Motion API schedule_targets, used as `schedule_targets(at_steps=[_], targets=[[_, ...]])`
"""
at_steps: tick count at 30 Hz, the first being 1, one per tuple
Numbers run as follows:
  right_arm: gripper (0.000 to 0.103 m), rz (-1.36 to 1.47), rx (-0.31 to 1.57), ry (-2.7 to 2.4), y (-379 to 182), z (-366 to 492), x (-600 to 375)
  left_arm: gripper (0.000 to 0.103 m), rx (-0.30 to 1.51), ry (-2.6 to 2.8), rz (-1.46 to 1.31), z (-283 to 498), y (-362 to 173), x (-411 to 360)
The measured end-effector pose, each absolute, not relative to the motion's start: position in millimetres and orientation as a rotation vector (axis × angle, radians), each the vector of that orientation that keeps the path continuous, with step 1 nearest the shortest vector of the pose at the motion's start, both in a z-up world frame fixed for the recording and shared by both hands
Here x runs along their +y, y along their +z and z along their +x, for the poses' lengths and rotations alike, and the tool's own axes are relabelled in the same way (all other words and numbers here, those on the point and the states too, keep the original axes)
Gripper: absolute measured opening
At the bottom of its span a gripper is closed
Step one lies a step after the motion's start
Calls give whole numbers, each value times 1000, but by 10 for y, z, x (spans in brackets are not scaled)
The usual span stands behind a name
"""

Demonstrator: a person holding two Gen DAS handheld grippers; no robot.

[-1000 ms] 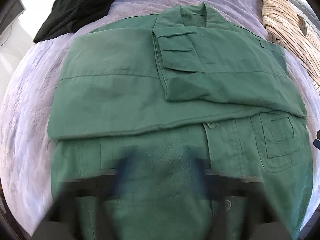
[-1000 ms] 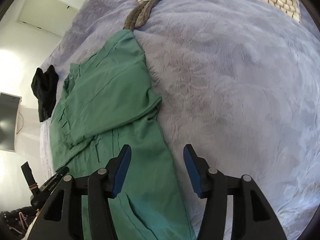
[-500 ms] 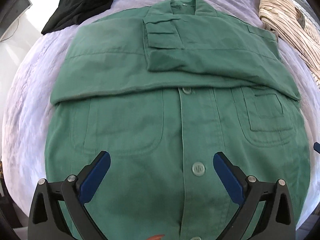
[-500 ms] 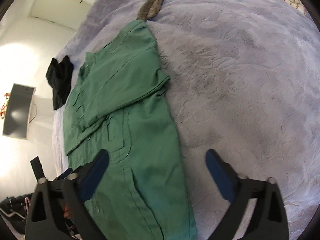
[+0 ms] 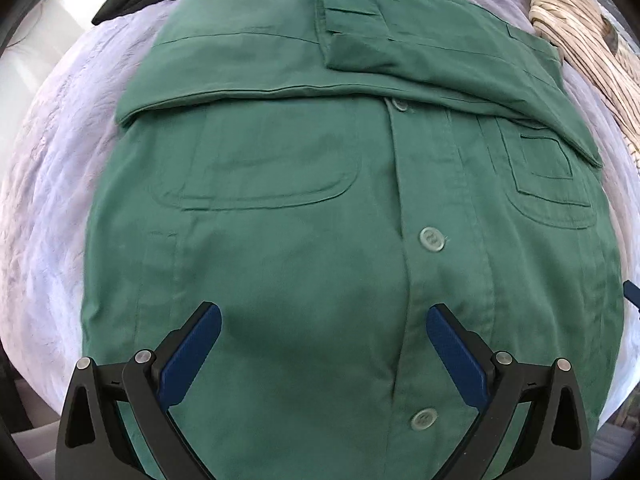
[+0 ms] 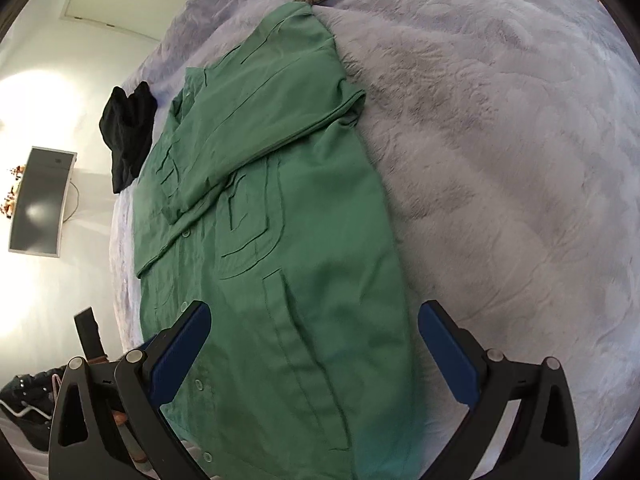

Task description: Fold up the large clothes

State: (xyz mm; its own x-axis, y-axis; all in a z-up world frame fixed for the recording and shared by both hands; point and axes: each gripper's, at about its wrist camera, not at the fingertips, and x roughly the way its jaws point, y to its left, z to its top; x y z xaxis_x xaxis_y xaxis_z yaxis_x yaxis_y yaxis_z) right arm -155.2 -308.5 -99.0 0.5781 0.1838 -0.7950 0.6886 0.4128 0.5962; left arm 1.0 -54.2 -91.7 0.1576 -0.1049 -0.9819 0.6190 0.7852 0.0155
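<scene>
A green button-front jacket [image 5: 304, 248] lies flat on the lilac bedspread [image 5: 44, 208], both sleeves folded across its chest. My left gripper [image 5: 324, 352] hovers open over the lower front, close to the hem, nothing between its blue pads. In the right wrist view the same jacket [image 6: 288, 264] runs up the left half of the picture. My right gripper [image 6: 314, 344] stands wide open above the jacket's lower right side edge, with the cloth below its jaws and not pinched. A bit of the right gripper's blue pad shows at the left wrist view's right edge.
A black garment [image 6: 128, 128] lies on the bed beyond the collar. A striped beige garment [image 5: 588, 52] lies to the jacket's right. Bare bedspread [image 6: 520, 160] spreads right of the jacket. A wall screen [image 6: 40, 200] and floor clutter sit off the bed's left side.
Both grippers have drawn back along the jacket toward its hem. The right gripper's jaws went from half open to wide open. The jacket itself has not shifted.
</scene>
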Motion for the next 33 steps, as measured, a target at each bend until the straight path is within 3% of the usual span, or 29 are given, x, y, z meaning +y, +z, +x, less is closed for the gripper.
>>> schedule_targets(at_steps=[15, 33], targets=[[103, 1135, 957, -428, -766, -1460, -2392, 103, 1288, -579, 498, -209, -691, 412], [103, 1335, 957, -542, -829, -2087, -1992, 103, 1413, -490, 438, -152, -525, 1432]])
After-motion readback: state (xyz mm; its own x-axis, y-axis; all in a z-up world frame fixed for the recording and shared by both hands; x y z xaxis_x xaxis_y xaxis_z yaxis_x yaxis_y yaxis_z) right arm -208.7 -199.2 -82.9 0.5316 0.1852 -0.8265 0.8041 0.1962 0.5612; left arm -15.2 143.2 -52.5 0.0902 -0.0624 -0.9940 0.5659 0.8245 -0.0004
